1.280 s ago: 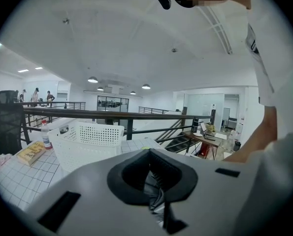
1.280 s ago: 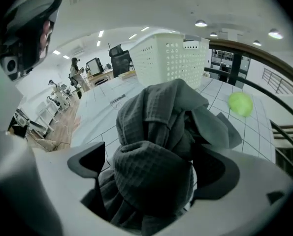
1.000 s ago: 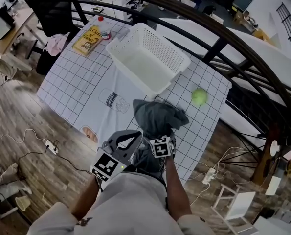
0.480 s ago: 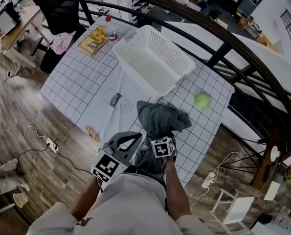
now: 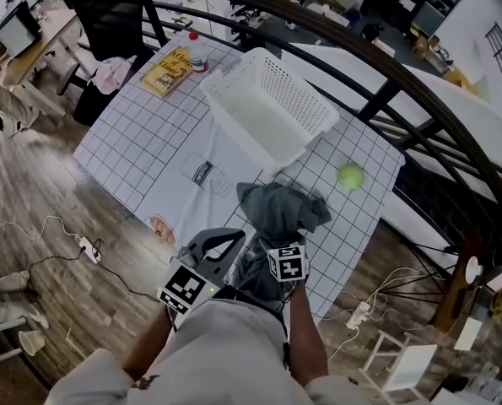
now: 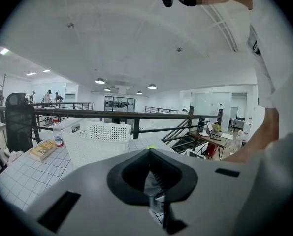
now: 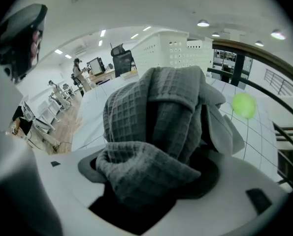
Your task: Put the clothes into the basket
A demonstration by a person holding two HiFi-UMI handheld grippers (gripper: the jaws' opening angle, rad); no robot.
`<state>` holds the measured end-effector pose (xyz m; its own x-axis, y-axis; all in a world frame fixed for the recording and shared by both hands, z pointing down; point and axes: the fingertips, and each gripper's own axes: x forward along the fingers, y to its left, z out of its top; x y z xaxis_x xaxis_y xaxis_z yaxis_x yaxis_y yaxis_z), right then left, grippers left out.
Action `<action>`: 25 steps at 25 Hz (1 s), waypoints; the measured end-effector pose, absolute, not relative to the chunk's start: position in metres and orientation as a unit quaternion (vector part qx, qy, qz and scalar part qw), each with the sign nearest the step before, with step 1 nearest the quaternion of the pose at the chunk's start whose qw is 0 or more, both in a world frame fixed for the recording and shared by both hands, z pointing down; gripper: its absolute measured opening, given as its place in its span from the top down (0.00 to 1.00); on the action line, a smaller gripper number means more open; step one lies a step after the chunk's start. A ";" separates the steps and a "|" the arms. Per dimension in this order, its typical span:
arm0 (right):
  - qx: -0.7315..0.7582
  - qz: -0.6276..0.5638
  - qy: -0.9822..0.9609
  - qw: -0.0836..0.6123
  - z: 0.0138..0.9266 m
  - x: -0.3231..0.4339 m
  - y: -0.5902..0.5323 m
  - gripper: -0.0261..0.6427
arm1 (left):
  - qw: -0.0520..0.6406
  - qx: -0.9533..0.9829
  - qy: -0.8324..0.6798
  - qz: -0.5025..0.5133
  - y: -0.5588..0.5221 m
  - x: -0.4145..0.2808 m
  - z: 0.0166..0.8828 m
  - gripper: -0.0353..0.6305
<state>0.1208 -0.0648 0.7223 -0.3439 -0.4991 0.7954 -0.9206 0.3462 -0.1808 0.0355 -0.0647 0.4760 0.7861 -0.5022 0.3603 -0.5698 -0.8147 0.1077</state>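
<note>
Right gripper jaws just closing on grey waffle cloth; left gripper pinched together, empty. Loose folds may snag the white basket rim.

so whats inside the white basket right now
Nothing visible: the white basket shows a bare floor in the head view. The strip just behind its near wall is hidden from that angle. The grey cloth is outside it.
</note>
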 end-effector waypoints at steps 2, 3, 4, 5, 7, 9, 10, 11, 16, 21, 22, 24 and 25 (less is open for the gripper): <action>0.472 0.322 -0.763 0.303 0.708 0.119 -0.062 0.42 | 0.106 0.939 -0.288 0.158 -0.064 0.035 0.475 0.94; 0.471 0.321 -0.768 0.292 0.701 0.118 -0.061 0.42 | 0.107 0.938 -0.289 0.158 -0.064 0.035 0.475 0.94; 0.469 0.319 -0.774 0.282 0.694 0.117 -0.060 0.42 | 0.107 0.938 -0.290 0.157 -0.064 0.035 0.474 0.94; 0.467 0.318 -0.779 0.272 0.687 0.117 -0.058 0.42 | 0.107 0.938 -0.291 0.156 -0.064 0.035 0.474 0.94; 0.464 0.316 -0.788 0.253 0.674 0.116 -0.055 0.42 | 0.108 0.937 -0.293 0.155 -0.063 0.037 0.474 0.94; 0.461 0.317 -0.797 0.228 0.660 0.115 -0.051 0.42 | 0.109 0.937 -0.295 0.154 -0.064 0.038 0.474 0.94; 0.460 0.319 -0.801 0.213 0.653 0.114 -0.050 0.42 | 0.109 0.936 -0.297 0.153 -0.064 0.039 0.474 0.94; 0.458 0.321 -0.805 0.196 0.644 0.114 -0.049 0.42 | 0.110 0.936 -0.299 0.152 -0.065 0.040 0.474 0.94; 0.451 0.322 -0.824 0.117 0.592 0.116 -0.047 0.42 | 0.125 0.928 -0.322 0.138 -0.070 0.044 0.468 0.94; 0.441 0.311 -0.841 0.053 0.540 0.118 -0.050 0.42 | 0.125 0.924 -0.338 0.125 -0.073 0.046 0.455 0.94; 0.437 0.309 -0.844 0.043 0.530 0.118 -0.051 0.42 | 0.121 0.925 -0.339 0.124 -0.073 0.047 0.452 0.94; 0.431 0.304 -0.849 0.026 0.512 0.119 -0.053 0.42 | 0.115 0.926 -0.338 0.124 -0.073 0.048 0.446 0.94; 0.430 0.300 -0.851 0.020 0.504 0.119 -0.054 0.42 | 0.112 0.927 -0.336 0.125 -0.073 0.049 0.443 0.94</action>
<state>0.1189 -0.0542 0.5037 -0.6296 -0.7203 0.2912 -0.7439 0.4507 -0.4935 0.0485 -0.0730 0.4435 0.7427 -0.5946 0.3079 -0.6510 -0.7488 0.1242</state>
